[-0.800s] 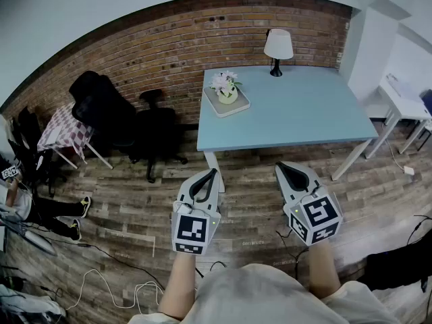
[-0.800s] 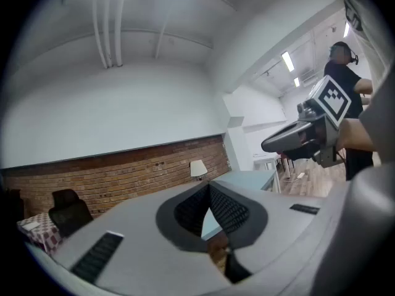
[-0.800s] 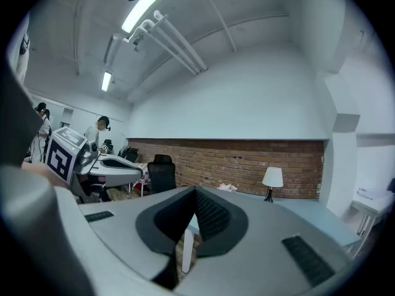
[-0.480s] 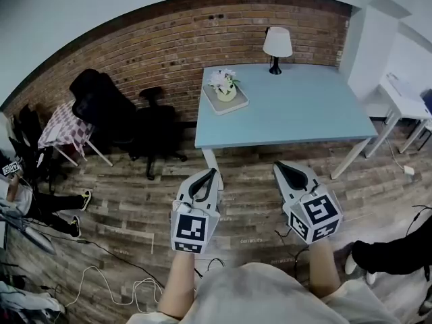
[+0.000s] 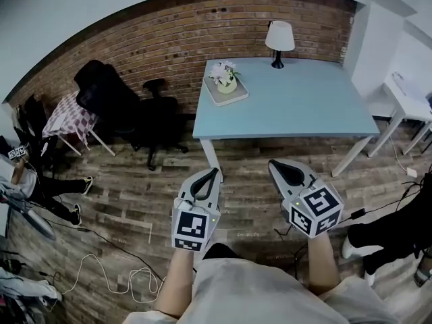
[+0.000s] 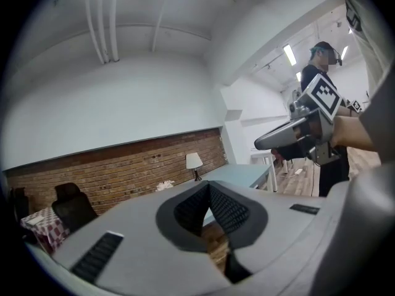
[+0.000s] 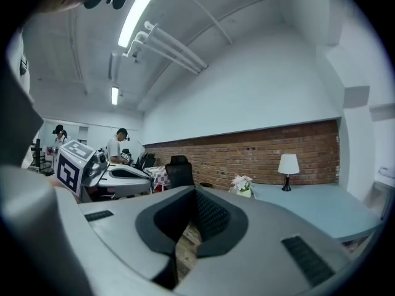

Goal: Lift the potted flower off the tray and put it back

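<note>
The pale blue table (image 5: 297, 106) stands on a wood floor (image 5: 128, 201) against a brick wall (image 5: 169, 39), with a lamp (image 5: 279, 40) at its far edge and dark chairs (image 5: 111, 106) to its left. The flower (image 5: 225, 78) sits in its pot on the tray (image 5: 233, 97) at the table's far left corner, well ahead of both sets of fingers and touched by neither. Both grippers are held side by side in front of the person's body, apart, pointing forward almost level, over the floor short of the table. The left gripper (image 5: 214, 172) has its fingers pressed together with nothing between them; the right gripper (image 5: 271, 163) is the same. The left gripper view adds a standing person (image 6: 333, 171) beyond the right gripper. The right gripper view adds ceiling lights (image 7: 139, 8) and people (image 7: 116, 147) left of its fingers. Only the head view shows a cable (image 5: 101, 275) on the floor.
</note>
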Demonstrator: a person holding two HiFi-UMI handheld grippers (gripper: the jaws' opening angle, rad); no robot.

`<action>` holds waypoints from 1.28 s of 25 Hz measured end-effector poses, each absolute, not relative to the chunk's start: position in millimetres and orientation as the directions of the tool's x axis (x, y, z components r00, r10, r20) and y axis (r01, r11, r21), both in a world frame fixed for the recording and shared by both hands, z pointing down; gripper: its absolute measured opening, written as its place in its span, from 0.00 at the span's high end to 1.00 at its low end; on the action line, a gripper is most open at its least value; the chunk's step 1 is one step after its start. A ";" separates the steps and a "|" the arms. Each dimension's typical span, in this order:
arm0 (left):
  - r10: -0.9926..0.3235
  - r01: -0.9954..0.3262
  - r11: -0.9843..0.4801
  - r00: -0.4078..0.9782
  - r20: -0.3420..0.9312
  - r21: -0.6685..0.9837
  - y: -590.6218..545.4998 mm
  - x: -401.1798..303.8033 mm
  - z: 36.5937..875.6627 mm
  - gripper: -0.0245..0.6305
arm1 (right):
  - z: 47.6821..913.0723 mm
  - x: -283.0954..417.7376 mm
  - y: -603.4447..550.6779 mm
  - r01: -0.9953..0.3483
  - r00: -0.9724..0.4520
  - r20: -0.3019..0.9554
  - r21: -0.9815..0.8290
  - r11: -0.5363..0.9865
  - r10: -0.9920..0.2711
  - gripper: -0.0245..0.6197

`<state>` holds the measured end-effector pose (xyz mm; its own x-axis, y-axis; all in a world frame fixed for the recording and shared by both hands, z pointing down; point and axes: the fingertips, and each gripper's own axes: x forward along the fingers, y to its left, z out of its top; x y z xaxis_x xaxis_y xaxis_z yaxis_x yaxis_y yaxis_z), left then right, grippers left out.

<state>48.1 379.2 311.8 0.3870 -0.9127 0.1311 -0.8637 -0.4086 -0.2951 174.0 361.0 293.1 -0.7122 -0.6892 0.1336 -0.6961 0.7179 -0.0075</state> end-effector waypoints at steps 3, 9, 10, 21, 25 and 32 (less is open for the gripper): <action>-0.917 -0.870 -0.399 0.375 0.139 -0.289 381.1 48.2 314.9 0.92 | 296.9 176.5 362.1 -0.689 -0.719 0.136 -0.013 0.724 -0.682 0.94; -0.922 -0.879 -0.386 0.360 0.141 -0.281 365.9 44.9 320.6 0.92 | 305.4 181.6 340.4 -0.732 -0.671 0.146 0.025 0.681 -0.727 0.93; -0.923 -0.879 -0.385 0.360 0.140 -0.280 361.9 44.2 321.3 0.92 | 305.7 181.9 335.4 -0.738 -0.667 0.138 0.015 0.675 -0.732 0.93; -0.917 -0.875 -0.398 0.377 0.126 -0.277 274.2 25.8 322.5 0.92 | 293.6 146.0 266.8 -0.669 -0.736 0.117 0.018 0.743 -0.667 0.93; -0.916 -0.874 -0.402 0.383 0.123 -0.272 234.8 10.9 320.8 0.92 | 294.0 129.4 227.1 -0.683 -0.717 0.132 0.063 0.728 -0.684 0.93; -0.909 -0.875 -0.416 0.394 0.134 -0.248 165.1 -18.0 318.1 0.92 | 298.4 110.8 155.4 -0.731 -0.620 0.169 0.232 0.642 -0.766 0.92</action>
<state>-18.0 165.1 318.1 0.3944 -0.9090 0.1344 -0.8747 -0.4163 -0.2483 110.8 155.4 298.4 -0.6197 -0.7663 0.1695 -0.7306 0.6421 0.2321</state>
